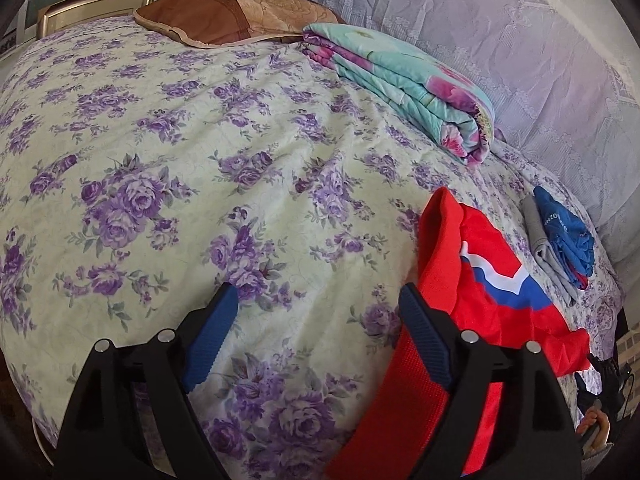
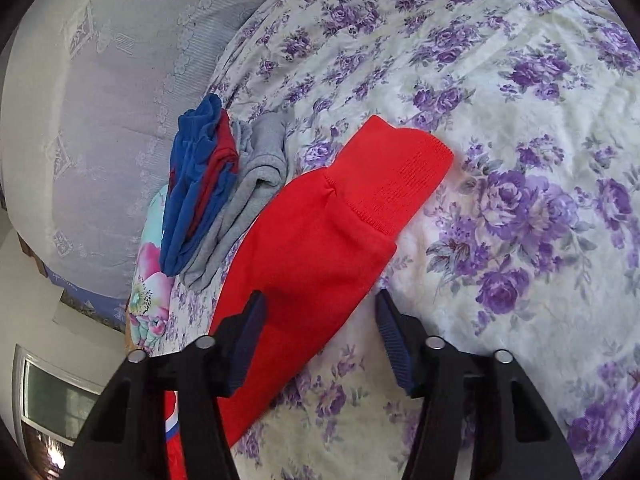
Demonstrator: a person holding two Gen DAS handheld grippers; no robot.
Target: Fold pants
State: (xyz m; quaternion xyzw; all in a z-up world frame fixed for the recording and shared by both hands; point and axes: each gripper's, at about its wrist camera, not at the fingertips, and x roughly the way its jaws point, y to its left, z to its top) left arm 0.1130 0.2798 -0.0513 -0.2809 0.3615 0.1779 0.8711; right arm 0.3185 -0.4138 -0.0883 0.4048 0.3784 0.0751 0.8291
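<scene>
Pants [image 2: 320, 236], red, lie on the bed [image 1: 160, 200] beside a small clothes pile [image 2: 224, 192], cuff pointing up the sheet. The right gripper [image 2: 320, 336] straddles the leg, jaws apart, not pinching. The left gripper [image 1: 316, 340] hangs apart too, beside the striped part. Best to pinch both layers at the edge. The waistband is probably hidden below the frame.

Both grippers look like the same build: chunky matte-black plastic frames with two linkage arms per side, each capped with a round silver pin. The left gripper [image 1: 318, 320] has bright blue ribbed pads [image 1: 210, 338] on its fingers. On the right gripper [image 2: 320, 332] the pads [image 2: 394, 344] have the same ridged texture but read darker, more navy. No cables or markings showing anywhere.
</scene>
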